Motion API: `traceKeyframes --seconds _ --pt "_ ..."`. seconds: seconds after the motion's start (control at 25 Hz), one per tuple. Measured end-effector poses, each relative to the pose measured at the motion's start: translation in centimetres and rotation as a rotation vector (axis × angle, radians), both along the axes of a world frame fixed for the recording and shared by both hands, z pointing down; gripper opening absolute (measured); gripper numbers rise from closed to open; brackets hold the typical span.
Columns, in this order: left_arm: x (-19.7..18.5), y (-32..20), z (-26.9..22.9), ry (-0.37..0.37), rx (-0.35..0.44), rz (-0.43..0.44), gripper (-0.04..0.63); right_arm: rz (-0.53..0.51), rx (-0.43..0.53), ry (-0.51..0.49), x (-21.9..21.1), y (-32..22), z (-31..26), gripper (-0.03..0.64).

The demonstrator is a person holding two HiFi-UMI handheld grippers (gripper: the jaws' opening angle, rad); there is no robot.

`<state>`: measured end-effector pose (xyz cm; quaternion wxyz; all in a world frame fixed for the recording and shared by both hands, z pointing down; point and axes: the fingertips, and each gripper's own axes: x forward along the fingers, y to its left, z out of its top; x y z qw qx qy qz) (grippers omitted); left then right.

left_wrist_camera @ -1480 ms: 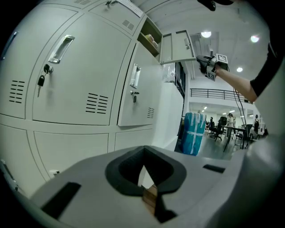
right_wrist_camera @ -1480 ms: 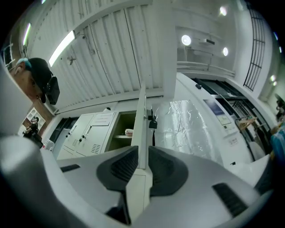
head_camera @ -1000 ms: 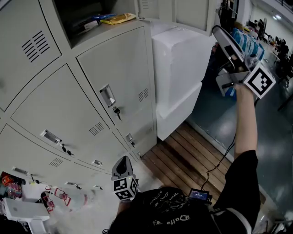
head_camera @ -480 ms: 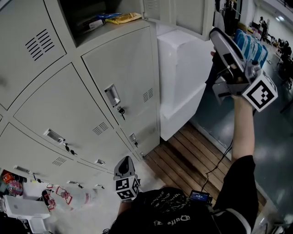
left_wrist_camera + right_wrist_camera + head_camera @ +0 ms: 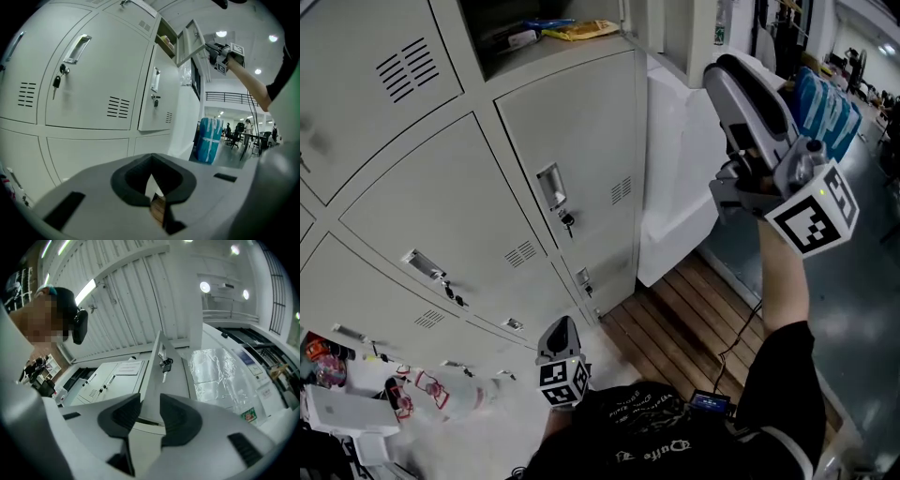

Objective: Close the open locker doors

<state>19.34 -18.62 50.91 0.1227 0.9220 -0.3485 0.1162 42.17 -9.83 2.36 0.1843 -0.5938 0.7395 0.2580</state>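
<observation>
Right gripper [image 5: 150, 416]: jaws have just been opening and stand wide, astride the open locker door [image 5: 153, 369] edge, probably without pinching it. Left gripper [image 5: 152, 198]: closed, empty, well below the door. Risk: withdrawing skewed catches the edge and drags the door wider.

Matt painted metal lockers [image 5: 422, 225] stand beside a slatted wood floor [image 5: 686, 323].

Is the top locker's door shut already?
No, the locker door stands swung out from the cabinet, leaving the compartment behind it uncovered.
</observation>
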Motion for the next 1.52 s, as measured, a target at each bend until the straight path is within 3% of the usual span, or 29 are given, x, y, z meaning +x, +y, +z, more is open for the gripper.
traceKeyframes --seconds 0.24,0.56,0.92,1.52 --pt "-1.5 -0.2 0.2 0.001 0.003 -0.024 0.006 0.003 0.017 0.017 -3.0 -2.2 0.0 0.130" --pt "-3.9 -1.1 0.6 0.012 -0.019 -0.058 0.006 0.088 0.059 0.048 -6.4 -5.4 0.4 0.121" --pt "-6.8 -2.4 1.4 -0.001 -0.048 -0.081 0.006 0.103 0.039 0.078 -9.5 -9.2 0.5 0.095" --pt "-11.4 -6.4 1.6 -0.003 -0.045 -0.160 0.006 0.123 -0.019 0.039 -11.9 -15.9 0.5 0.081"
